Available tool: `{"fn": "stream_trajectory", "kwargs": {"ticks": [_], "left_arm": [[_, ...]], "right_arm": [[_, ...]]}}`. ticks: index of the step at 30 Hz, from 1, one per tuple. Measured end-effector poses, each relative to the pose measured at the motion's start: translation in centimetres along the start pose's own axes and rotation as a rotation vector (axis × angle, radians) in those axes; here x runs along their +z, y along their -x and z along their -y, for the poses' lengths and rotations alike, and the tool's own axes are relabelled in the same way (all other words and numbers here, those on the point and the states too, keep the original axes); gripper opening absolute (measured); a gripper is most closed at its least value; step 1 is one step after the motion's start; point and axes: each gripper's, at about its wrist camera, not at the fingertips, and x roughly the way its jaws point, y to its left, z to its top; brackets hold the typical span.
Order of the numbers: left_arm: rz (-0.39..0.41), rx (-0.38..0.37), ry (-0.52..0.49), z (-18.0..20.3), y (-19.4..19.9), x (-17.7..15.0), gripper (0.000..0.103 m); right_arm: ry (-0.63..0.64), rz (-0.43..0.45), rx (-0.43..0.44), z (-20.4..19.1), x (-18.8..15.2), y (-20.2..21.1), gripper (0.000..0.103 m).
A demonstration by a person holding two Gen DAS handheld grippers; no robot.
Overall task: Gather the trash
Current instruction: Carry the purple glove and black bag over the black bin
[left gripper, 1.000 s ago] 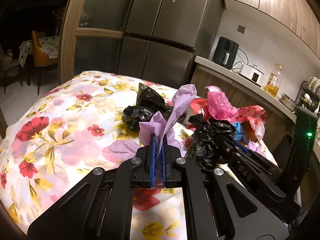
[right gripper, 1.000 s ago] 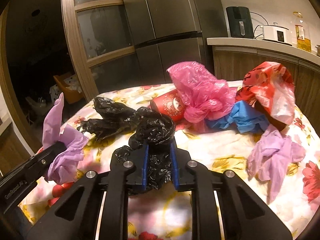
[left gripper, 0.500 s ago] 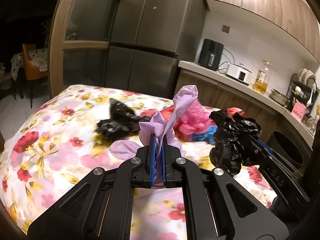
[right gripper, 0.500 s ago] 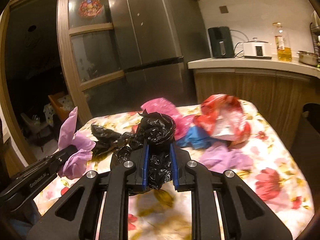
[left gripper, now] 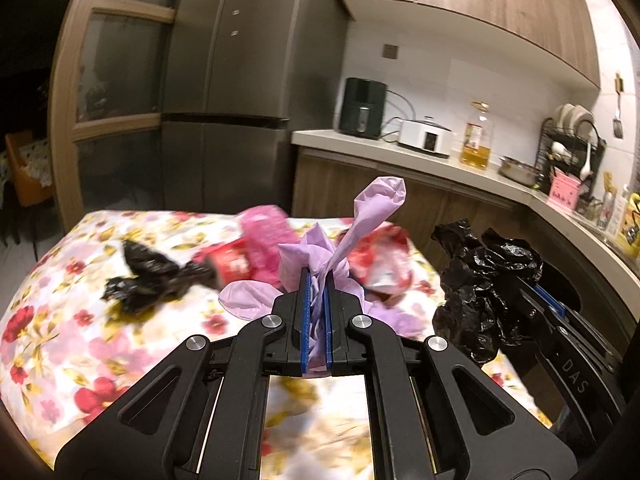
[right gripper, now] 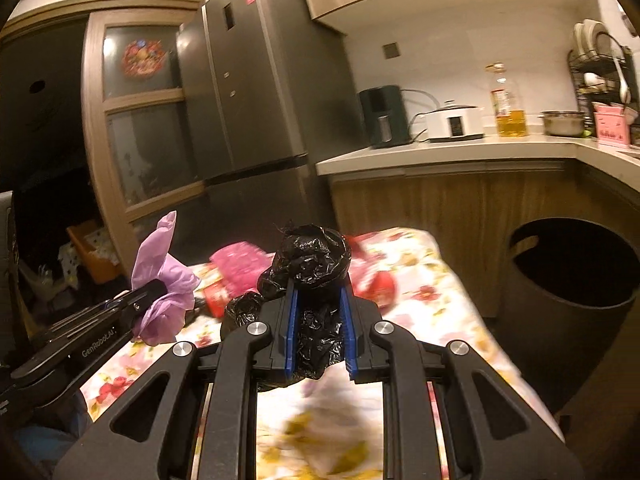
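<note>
My left gripper (left gripper: pixel 316 280) is shut on a crumpled lilac plastic bag (left gripper: pixel 360 216), held above the flowered table (left gripper: pixel 60 320). My right gripper (right gripper: pixel 318 292) is shut on a crumpled black plastic bag (right gripper: pixel 312 260), also lifted; it shows in the left wrist view (left gripper: pixel 480 292) to the right. A black round bin (right gripper: pixel 568 276) stands open on the floor right of the table. A black bag (left gripper: pixel 148 276), a red cup (left gripper: pixel 232 264), a pink bag (left gripper: pixel 264 240) and a red-and-white bag (left gripper: pixel 388 268) lie on the table.
A grey fridge (right gripper: pixel 256 92) stands behind the table. A wooden counter (right gripper: pixel 440 156) runs along the right with an air fryer (right gripper: pixel 382 116), a white cooker (right gripper: pixel 452 122), an oil bottle (right gripper: pixel 506 104) and a dish rack (left gripper: pixel 572 148).
Both grippers have risen and swung right with their bags, away from the pile. The black bin has come into the right wrist view.
</note>
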Motion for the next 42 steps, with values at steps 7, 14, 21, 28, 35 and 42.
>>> {"fn": "stream_trajectory", "kwargs": {"ticks": [7,14,21,28,35,42], "left_arm": [[0.003,-0.058,-0.059,4.8,-1.1,0.7,0.004],[0.003,-0.122,-0.099,9.1,-2.6,1.0,0.004],[0.005,-0.189,-0.138,13.2,-3.9,1.5,0.004],[0.014,-0.286,-0.160,17.4,-5.4,2.1,0.004],[0.020,-0.368,-0.174,21.6,-7.3,2.8,0.004],[-0.003,-0.410,-0.176,24.2,-9.4,2.6,0.004]], "right_arm": [[-0.043,0.053,-0.067,4.0,1.1,1.6,0.019],[-0.063,0.094,-0.146,7.7,2.0,3.0,0.019],[-0.075,0.139,-0.234,11.0,2.9,3.9,0.019],[-0.082,0.191,-0.346,14.4,4.2,4.5,0.019],[-0.098,0.206,-0.420,17.4,5.0,4.6,0.019],[-0.107,0.212,-0.454,19.7,5.4,4.6,0.019]]}}
